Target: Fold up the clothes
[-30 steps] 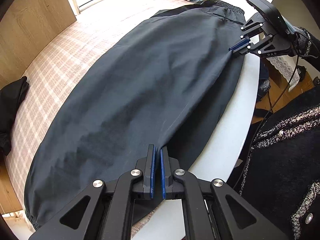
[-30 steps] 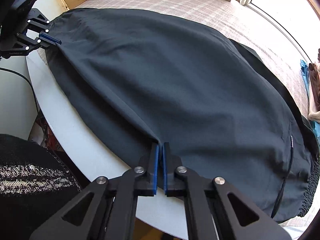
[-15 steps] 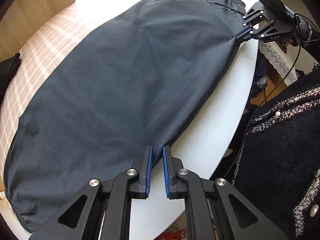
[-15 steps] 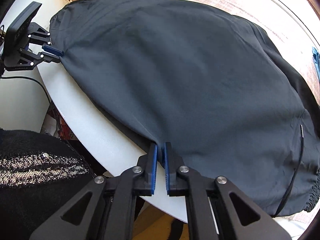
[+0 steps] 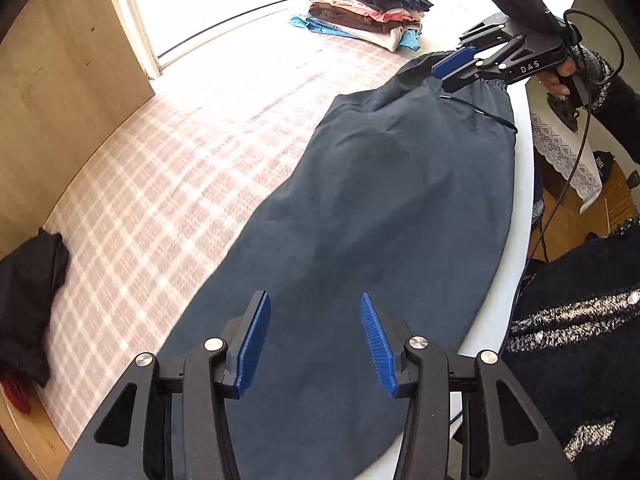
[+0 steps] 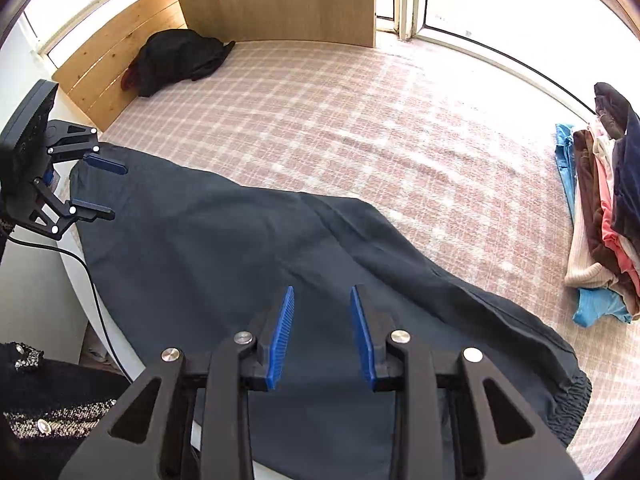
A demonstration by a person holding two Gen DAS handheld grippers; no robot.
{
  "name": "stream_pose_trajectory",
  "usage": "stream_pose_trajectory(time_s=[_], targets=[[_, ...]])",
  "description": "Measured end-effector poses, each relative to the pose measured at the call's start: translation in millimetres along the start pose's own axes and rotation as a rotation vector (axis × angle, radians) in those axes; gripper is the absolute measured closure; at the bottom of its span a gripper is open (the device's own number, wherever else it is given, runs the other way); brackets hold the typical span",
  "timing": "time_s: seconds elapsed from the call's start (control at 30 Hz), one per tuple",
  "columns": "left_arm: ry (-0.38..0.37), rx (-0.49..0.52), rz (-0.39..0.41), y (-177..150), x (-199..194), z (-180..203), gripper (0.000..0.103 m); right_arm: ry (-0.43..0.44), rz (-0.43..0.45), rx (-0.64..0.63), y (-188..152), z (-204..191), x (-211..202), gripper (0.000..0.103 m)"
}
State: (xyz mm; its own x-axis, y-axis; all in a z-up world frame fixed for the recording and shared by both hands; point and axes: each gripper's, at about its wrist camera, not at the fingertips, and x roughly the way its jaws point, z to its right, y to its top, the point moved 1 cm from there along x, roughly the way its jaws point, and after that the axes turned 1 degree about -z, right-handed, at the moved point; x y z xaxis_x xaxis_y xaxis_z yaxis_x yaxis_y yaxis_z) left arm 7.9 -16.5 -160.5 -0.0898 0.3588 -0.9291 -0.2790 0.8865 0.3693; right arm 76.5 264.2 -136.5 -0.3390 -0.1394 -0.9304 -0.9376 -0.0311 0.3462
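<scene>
Both your grippers have just been opening, nothing between the jaws: left gripper (image 5: 316, 344) and right gripper (image 6: 322, 334) spread above the trousers (image 5: 384, 240), lying lengthwise-folded along the bed (image 5: 168, 168) edge. Next, probably: regrip cuff end, fold toward waistband.

A bed covered in a pink-and-white checked sheet (image 6: 320, 120) is carrying everything, with a white edge (image 5: 516, 280) running along its near side. A pair of dark trousers (image 6: 248, 248) is lying flat along that near side, its elastic waistband (image 6: 568, 404) sitting toward the stack of folded clothes (image 6: 604, 216) resting on the sheet. A crumpled black garment (image 6: 176, 60) is lying at the far end against the wooden headboard (image 6: 116, 56).
</scene>
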Motion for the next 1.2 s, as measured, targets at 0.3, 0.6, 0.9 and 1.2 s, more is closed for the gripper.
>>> stream_pose_trajectory(time_s=[0.3, 0.6, 0.9, 1.2], targets=[[-0.131, 0.03, -0.069, 83.4, 105.6, -16.2, 0.055, 0.069, -0.061, -0.054, 43.2, 33.4, 74.0, 0.064], [-0.213, 0.024, -0.056, 83.5, 104.1, -15.2, 0.086, 0.244, -0.229, -0.146, 32.7, 31.8, 87.4, 0.095], [-0.303, 0.046, -0.08, 56.7, 88.4, 12.0, 0.086, 0.235, -0.162, -0.162, 66.9, 12.6, 72.1, 0.07], [-0.279, 0.079, -0.08, 56.6, 90.5, 20.4, 0.086, 0.147, -0.253, -0.253, 76.7, 23.5, 110.1, 0.063]])
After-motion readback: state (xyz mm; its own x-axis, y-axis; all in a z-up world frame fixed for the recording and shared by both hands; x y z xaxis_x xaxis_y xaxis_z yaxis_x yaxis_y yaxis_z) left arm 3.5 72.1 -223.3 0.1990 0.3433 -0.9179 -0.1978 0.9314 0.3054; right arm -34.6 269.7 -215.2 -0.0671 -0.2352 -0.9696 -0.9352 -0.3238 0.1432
